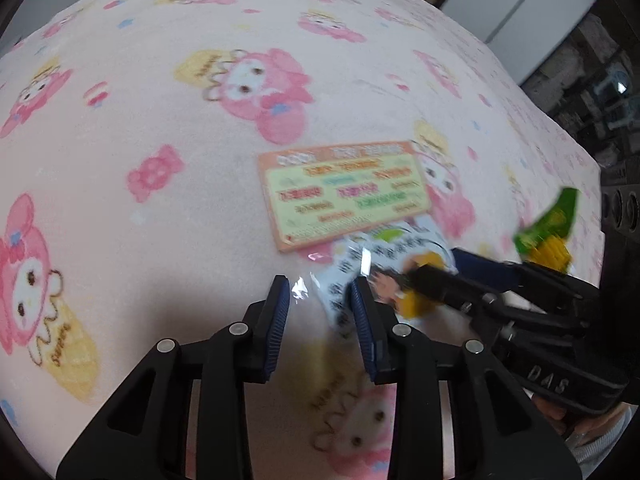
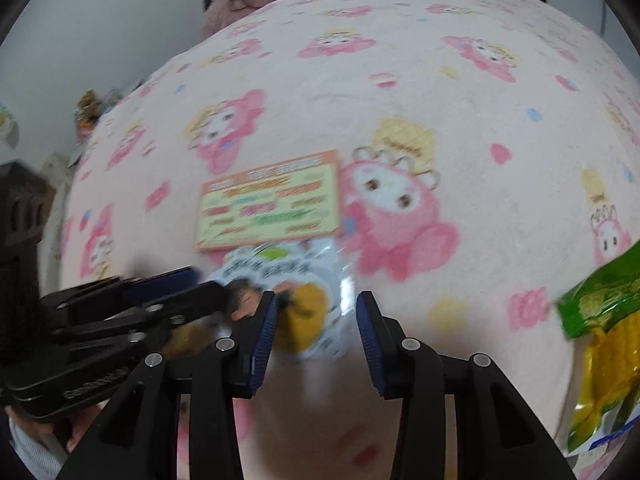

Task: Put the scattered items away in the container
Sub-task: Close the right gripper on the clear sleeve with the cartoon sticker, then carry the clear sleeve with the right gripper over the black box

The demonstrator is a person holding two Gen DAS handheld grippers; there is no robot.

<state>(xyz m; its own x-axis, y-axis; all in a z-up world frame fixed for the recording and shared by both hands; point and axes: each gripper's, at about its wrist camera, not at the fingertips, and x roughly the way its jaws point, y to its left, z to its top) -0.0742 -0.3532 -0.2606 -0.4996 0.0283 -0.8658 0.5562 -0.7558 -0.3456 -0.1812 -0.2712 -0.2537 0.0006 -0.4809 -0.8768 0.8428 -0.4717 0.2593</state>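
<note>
A white and blue snack packet with a cartoon figure (image 1: 384, 264) lies on the pink blanket (image 1: 160, 92); it also shows in the right wrist view (image 2: 288, 276). An orange-framed yellow card (image 1: 344, 192) lies just beyond it, seen in the right wrist view too (image 2: 268, 204). A green and yellow corn packet (image 1: 548, 236) lies to the right (image 2: 608, 328). My left gripper (image 1: 322, 308) is open over the packet's near left edge. My right gripper (image 2: 316, 316) is open over the packet's near part. No container is in view.
The pink cartoon blanket (image 2: 440, 80) covers the whole surface. Dark furniture (image 2: 20, 216) stands at the left of it, and a white cabinet (image 1: 532, 4) and cluttered shelves stand beyond its right edge. Small items (image 2: 90, 108) sit at the far left.
</note>
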